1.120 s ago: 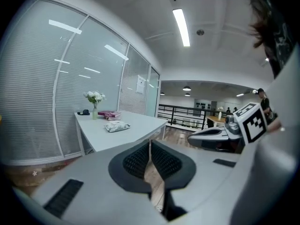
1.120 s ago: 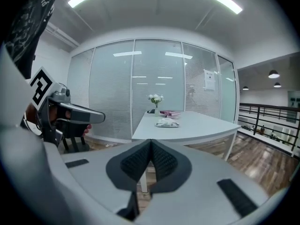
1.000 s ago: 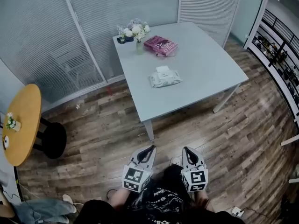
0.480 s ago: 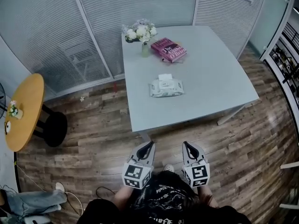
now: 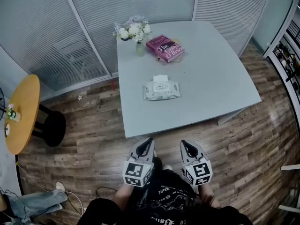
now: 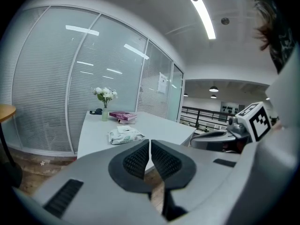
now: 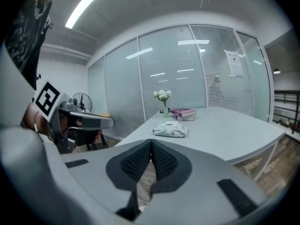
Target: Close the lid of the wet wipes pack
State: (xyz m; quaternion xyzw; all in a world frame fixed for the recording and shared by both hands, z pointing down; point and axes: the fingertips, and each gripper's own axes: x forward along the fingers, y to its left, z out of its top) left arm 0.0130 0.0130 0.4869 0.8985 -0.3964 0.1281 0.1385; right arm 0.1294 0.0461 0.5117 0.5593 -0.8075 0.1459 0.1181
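A white wet wipes pack [image 5: 161,89] lies near the middle of the grey table [image 5: 206,93], its small lid flipped up at the far side. It also shows in the left gripper view as the pack [image 6: 123,135] and in the right gripper view as the pack [image 7: 169,130]. My left gripper [image 5: 146,142] and right gripper [image 5: 187,145] hang side by side over the wooden floor, just short of the table's near edge and well apart from the pack. Both have their jaws pressed together with nothing between them, as the left gripper [image 6: 150,142] and right gripper [image 7: 151,141] show in their own views.
A pink book [image 5: 165,47] and a vase of white flowers [image 5: 133,33] stand at the table's far side. A round yellow side table [image 5: 21,114] stands at the left. Glass partition walls with blinds run behind the table. A railing [image 5: 293,64] is at the right.
The table and pack have come closer in the head view as I walked toward them. Both grippers have moved up to the table's near edge and stayed shut.
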